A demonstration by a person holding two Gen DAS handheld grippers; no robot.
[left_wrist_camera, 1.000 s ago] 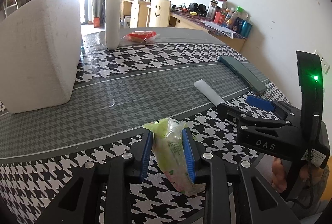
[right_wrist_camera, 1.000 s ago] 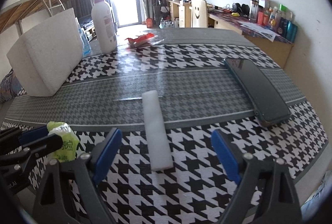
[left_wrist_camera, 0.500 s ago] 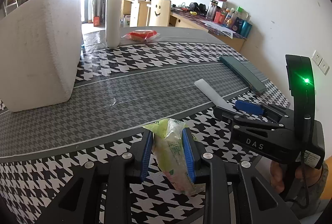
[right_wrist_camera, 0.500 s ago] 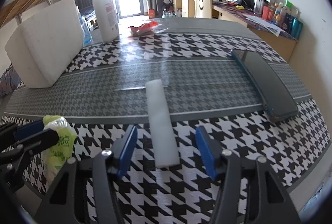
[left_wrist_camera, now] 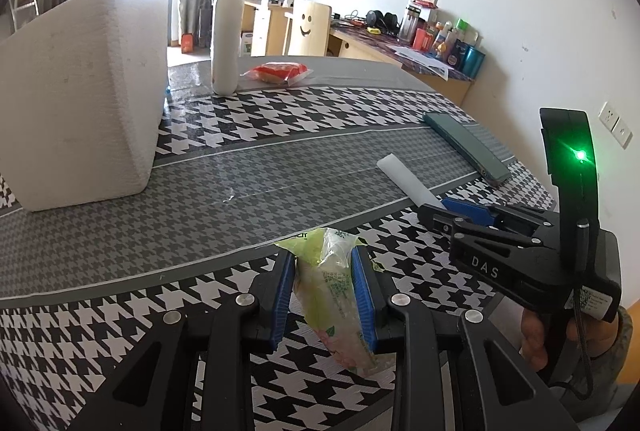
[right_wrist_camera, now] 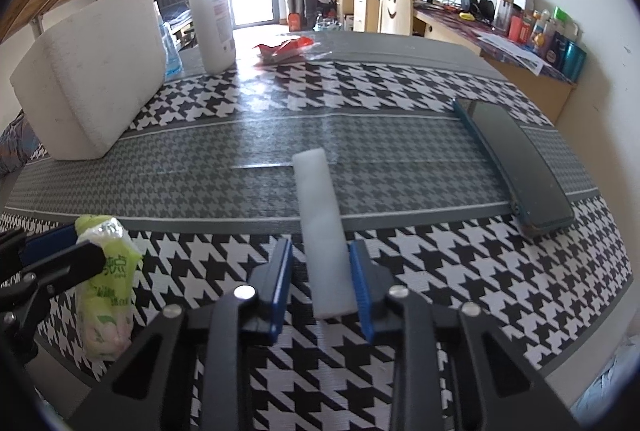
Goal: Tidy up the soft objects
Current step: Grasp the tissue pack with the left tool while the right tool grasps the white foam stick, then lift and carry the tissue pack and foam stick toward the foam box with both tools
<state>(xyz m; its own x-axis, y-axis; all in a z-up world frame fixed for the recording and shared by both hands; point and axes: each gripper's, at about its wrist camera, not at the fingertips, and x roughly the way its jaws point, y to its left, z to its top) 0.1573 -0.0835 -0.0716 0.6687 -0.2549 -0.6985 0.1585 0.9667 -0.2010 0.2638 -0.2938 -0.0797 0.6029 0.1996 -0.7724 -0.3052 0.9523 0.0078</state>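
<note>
Near the table's (right_wrist_camera: pixel 440 99) front edge, the left gripper (left_wrist_camera: pixel 325 295) clamps a green tissue pack (left_wrist_camera: pixel 334 295) that looks light and squashy. The right gripper (right_wrist_camera: pixel 322 285) is closing on the white foam strip's (right_wrist_camera: pixel 322 219) near end; it probably bends, so a mid-length hold suits better.

Far left a pump bottle (left_wrist_camera: pixel 226 31), a red packet (left_wrist_camera: pixel 276 71) beside it; right, a dark phone (right_wrist_camera: pixel 516 159) lying flat
</note>
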